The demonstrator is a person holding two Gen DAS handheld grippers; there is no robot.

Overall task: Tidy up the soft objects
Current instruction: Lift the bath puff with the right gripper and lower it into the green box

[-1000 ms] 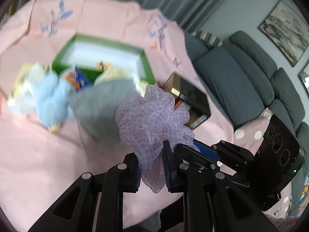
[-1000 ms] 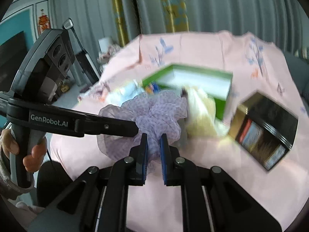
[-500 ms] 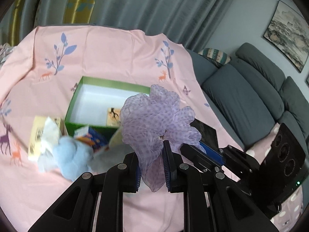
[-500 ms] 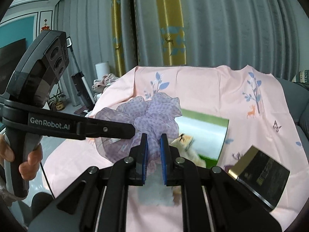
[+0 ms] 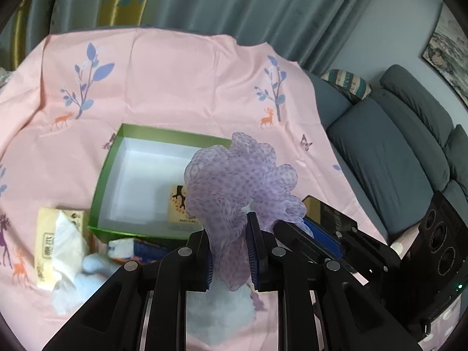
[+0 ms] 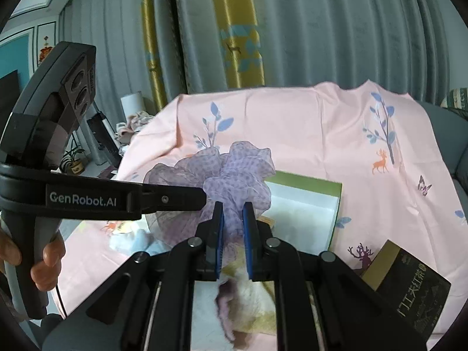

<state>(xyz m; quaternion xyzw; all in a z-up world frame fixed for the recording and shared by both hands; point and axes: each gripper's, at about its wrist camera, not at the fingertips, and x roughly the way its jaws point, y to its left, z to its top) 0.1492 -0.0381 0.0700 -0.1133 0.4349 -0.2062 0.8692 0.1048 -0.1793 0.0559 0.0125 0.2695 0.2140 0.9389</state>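
A smooth pink tablecloth (image 5: 181,82), printed with blue leafy trees, orange deer and small butterflies, is covering the whole work surface and draping over its far edge. A grey upholstered sofa (image 5: 389,152) with rounded cushions is standing beside it on the right of the left wrist view. Pleated grey and yellow curtains (image 6: 263,29) are hanging behind.

A shallow rectangular cardboard box (image 5: 108,175), green outside and white inside, is lying open on the cloth; a small printed card packet (image 5: 178,207) is resting in its near corner. A rigid black and gold box (image 6: 409,289) with printed characters is lying to the right of it, apart from it.

The sheer lilac dotted scrunchie (image 5: 242,184), a ruffled ring of thin gauzy fabric, is hanging in the air above the near edge of the green box, stretched between both tools. The left gripper (image 5: 231,251) is clamping a fold of it between its blue ribbed pads. The right gripper (image 6: 232,234) is pinching another fold the same way.

A soft pack of paper tissues (image 5: 58,242), with a crumpled sheet pulled out, is lying left of the green box. A fluffy pale blue plush toy (image 5: 93,272) is lying just beside it. A hand (image 6: 35,260) is gripping the left tool's handle.
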